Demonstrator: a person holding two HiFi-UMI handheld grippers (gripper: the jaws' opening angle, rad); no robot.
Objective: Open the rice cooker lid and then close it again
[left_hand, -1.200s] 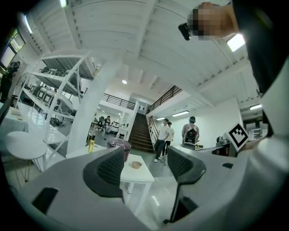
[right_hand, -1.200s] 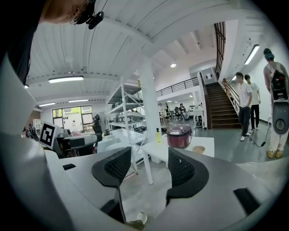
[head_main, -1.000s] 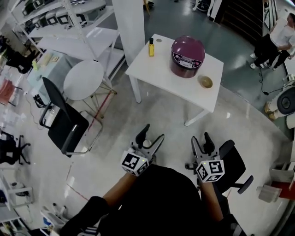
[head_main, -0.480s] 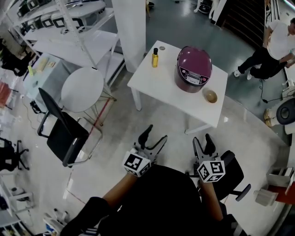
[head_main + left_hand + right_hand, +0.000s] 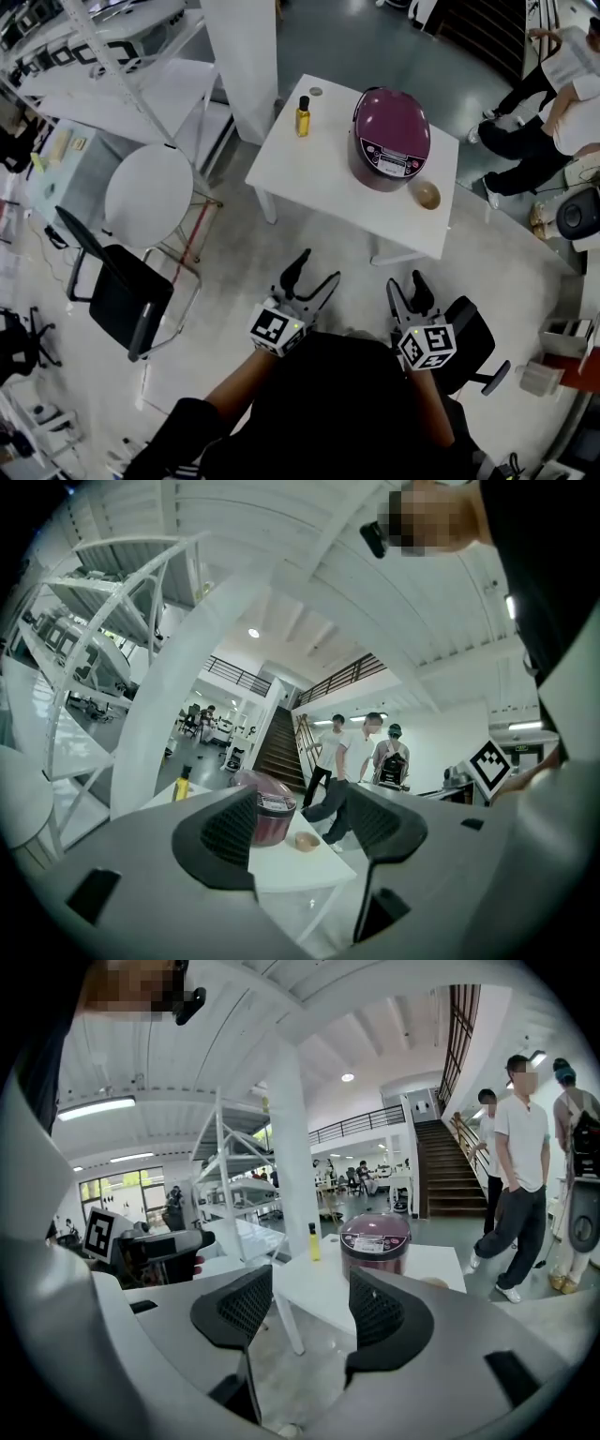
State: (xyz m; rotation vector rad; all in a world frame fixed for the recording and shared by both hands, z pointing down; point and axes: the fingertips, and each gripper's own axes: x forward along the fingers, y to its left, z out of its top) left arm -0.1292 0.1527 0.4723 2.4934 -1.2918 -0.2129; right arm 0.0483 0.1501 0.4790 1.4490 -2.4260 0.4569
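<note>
Well ahead on the white table [image 5: 309, 164], the rice cooker [image 5: 390, 131] lies nearer the right gripper [image 5: 406, 283] than the left gripper [image 5: 315, 267], both gaping empty.

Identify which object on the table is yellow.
The small bottle with a dark cap, left of the purple rice cooker; the bowl is tan.
</note>
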